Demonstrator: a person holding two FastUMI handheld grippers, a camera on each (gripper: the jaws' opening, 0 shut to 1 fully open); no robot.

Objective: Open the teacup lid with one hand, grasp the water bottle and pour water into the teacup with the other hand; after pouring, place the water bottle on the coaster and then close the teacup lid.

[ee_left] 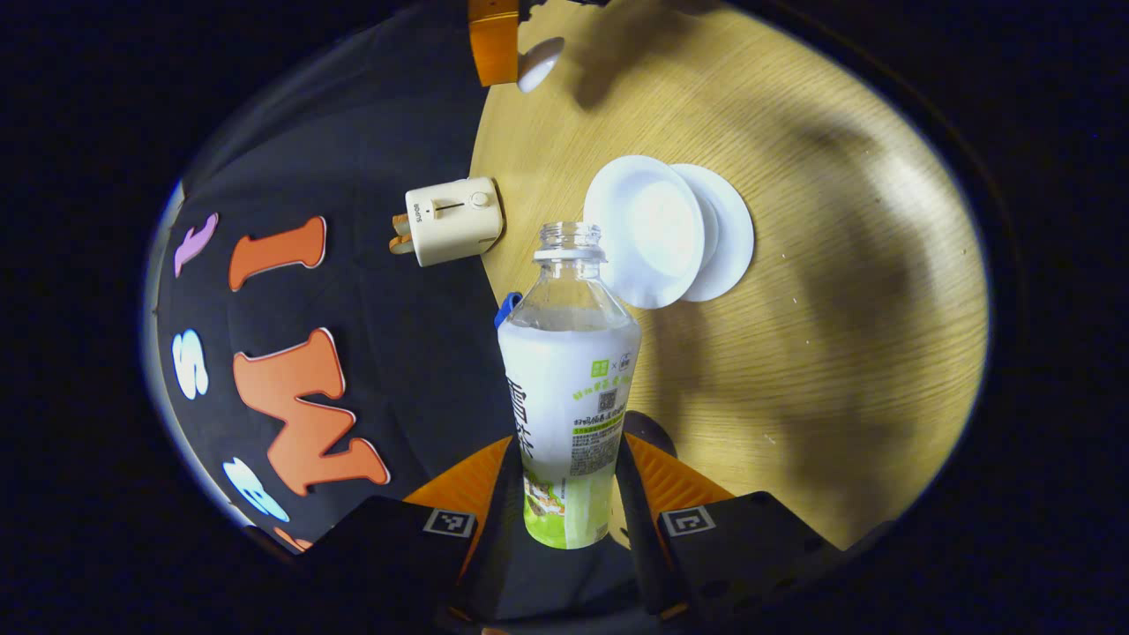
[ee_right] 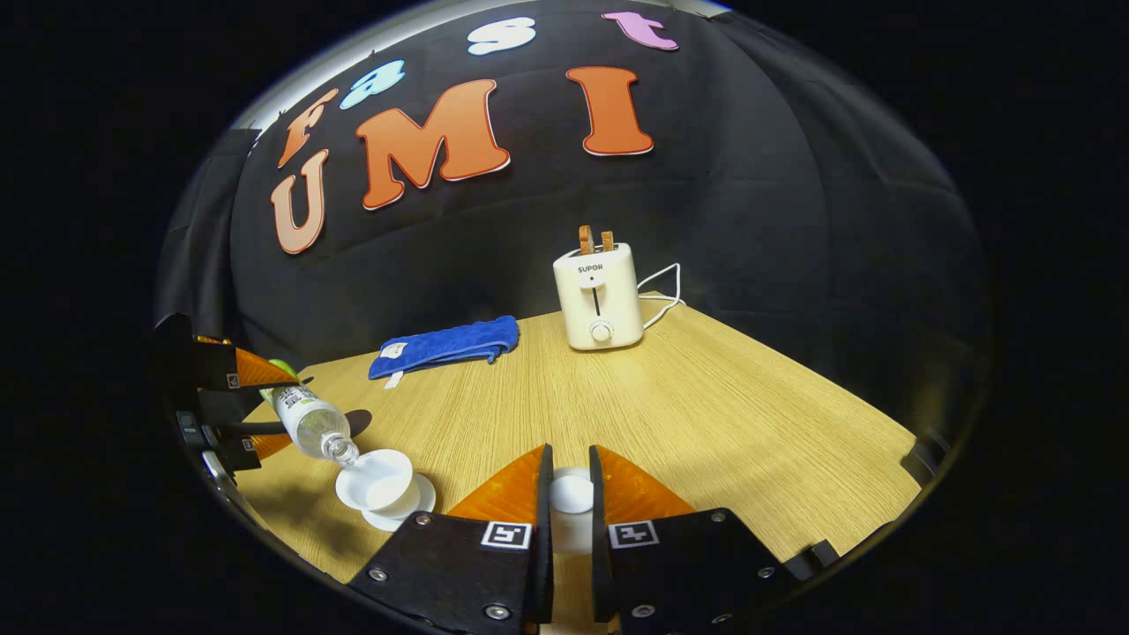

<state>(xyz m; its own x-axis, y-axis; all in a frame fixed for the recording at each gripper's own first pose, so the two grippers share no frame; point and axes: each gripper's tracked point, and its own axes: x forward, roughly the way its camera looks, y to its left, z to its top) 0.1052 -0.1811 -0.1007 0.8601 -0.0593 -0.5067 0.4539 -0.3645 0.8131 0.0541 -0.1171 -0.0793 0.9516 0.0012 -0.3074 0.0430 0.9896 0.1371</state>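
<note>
The booth is dim overall, with light falling from above onto the pale wooden table, which glows warm yellow while the black cloth wall soaks up almost everything. Broad soft-edged shadows lie in bands across the wood in the left gripper view. The white ceramic teacup is nearly blown out there, its detail lost in glare. The clear plastic water bottle with its white and green label is sharp. Both views bend strongly toward their rims, where brightness drops off and edges soften.
</note>
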